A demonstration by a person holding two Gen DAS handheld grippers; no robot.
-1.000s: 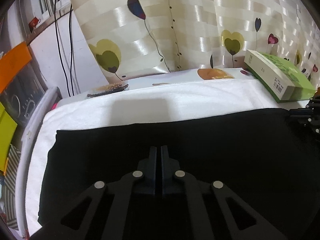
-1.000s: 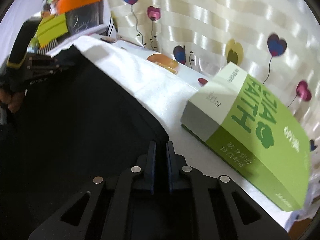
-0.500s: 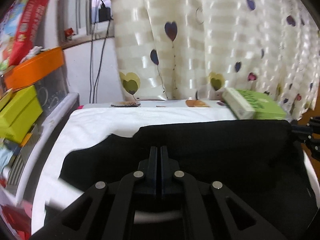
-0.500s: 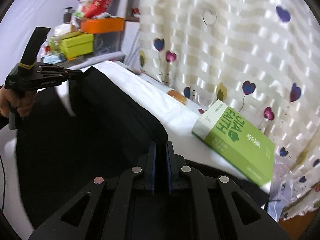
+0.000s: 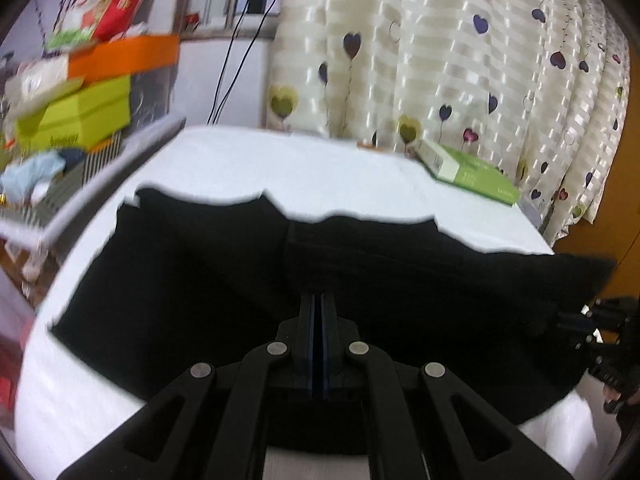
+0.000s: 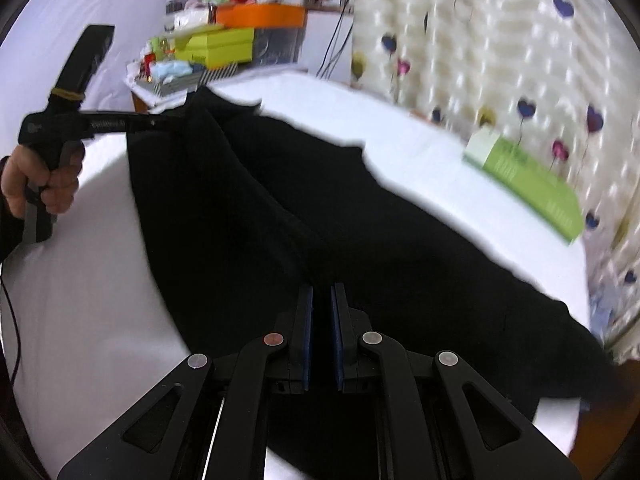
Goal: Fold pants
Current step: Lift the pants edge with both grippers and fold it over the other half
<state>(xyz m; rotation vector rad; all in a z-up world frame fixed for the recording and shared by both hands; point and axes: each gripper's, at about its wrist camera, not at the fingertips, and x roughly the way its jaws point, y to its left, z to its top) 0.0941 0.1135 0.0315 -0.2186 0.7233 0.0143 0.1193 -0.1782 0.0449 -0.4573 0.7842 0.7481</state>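
Observation:
The black pants (image 5: pixel 224 280) hang in a sagging fold over the white-covered table (image 5: pixel 288 160), their far part still lying on it. My left gripper (image 5: pixel 319 298) is shut on the near edge of the cloth. In the right wrist view my right gripper (image 6: pixel 322 292) pinches another part of the pants (image 6: pixel 248 216), its pads a narrow gap apart with dark cloth between them. There the left gripper (image 6: pixel 160 122) shows at upper left, held by a hand (image 6: pixel 40 184), with the cloth draping from its tip. The right gripper (image 5: pixel 576 316) shows at the left wrist view's right edge.
A green book (image 5: pixel 468 170) lies at the table's far right corner, also in the right wrist view as the book (image 6: pixel 528 176). Stacked orange and lime boxes (image 5: pixel 80 116) crowd a shelf at the left. A heart-patterned curtain (image 5: pixel 440 60) hangs behind the table.
Both grippers have risen and drawn back from the table, carrying the pants' edge up with them. The cloth that lay flat now hangs between the two grippers.

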